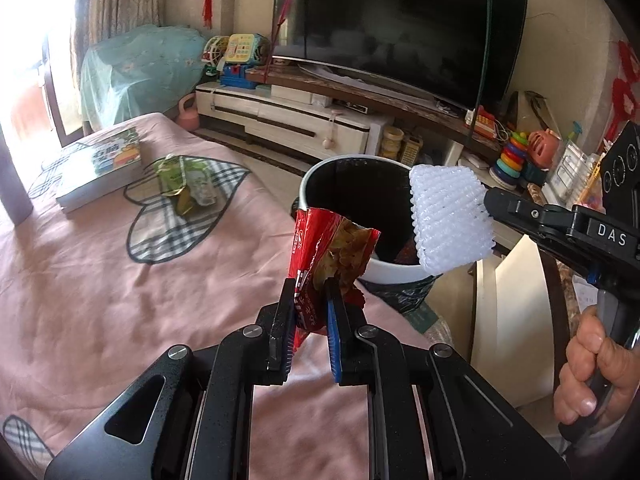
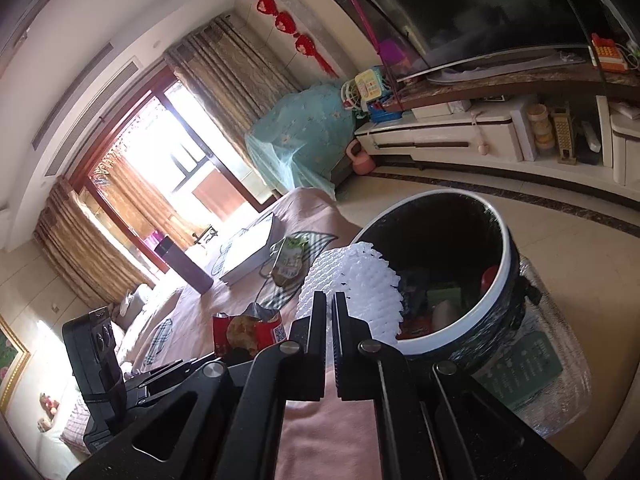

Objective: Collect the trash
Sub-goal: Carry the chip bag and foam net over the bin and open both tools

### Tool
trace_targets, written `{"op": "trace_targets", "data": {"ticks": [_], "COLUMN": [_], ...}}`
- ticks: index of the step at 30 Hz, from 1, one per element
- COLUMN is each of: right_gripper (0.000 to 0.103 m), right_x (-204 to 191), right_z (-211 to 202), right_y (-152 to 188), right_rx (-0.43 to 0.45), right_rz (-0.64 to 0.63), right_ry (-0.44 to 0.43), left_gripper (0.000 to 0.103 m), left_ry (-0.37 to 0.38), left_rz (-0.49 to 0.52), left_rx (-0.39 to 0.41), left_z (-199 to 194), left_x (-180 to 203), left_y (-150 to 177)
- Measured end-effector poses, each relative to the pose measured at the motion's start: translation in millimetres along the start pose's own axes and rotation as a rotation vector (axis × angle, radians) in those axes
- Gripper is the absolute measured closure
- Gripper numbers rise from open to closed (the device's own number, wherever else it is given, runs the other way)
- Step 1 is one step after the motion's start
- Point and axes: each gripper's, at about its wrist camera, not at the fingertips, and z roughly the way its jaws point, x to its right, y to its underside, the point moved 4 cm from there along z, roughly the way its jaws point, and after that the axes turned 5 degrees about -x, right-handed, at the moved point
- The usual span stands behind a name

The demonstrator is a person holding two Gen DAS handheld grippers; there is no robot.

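My left gripper [image 1: 310,288] is shut on a red snack wrapper [image 1: 332,248], held upright just short of the white-rimmed trash bin [image 1: 320,172]. My right gripper [image 2: 330,298] is shut on a white foam net sleeve [image 2: 360,288], seen over the bin's right rim as the foam sleeve [image 1: 450,216] in the left wrist view. The bin [image 2: 506,240] has a black liner and holds some rubbish. The red wrapper [image 2: 248,330] shows at lower left of the right wrist view. A green crumpled packet [image 1: 184,186] lies on the pink cloth [image 1: 120,280].
A book [image 1: 100,168] lies on the pink cloth beyond the green packet [image 2: 290,260]. Behind the bin stand a TV cabinet [image 1: 304,120] with toys and a large TV [image 1: 400,24]. A hand [image 1: 588,368] grips the right gripper's handle. A dark post [image 2: 188,264] stands on the cloth.
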Motion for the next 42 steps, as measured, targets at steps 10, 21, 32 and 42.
{"op": "trace_targets", "data": {"ticks": [10, 21, 32, 42], "right_gripper": [0.1, 0.1, 0.1, 0.1], "right_x": [17, 35, 48, 50], "right_z": [-1, 4, 8, 12], "right_y": [-14, -24, -34, -35], "right_rx": [0.006, 0.002, 0.0, -0.007], "right_rz": [0.017, 0.027, 0.03, 0.035], "right_ry": [0.025, 0.059, 0.084, 0.09], "left_gripper": [0.091, 0.091, 0.091, 0.091], "left_ry": [0.01, 0.017, 0.015, 0.01], "left_rz": [0.031, 0.056, 0.073, 0.081], "left_rx": [0.001, -0.003, -0.017, -0.021], "left_z": [13, 29, 48, 56], "left_x": [20, 35, 46, 52], "left_y": [-18, -39, -55, -62]}}
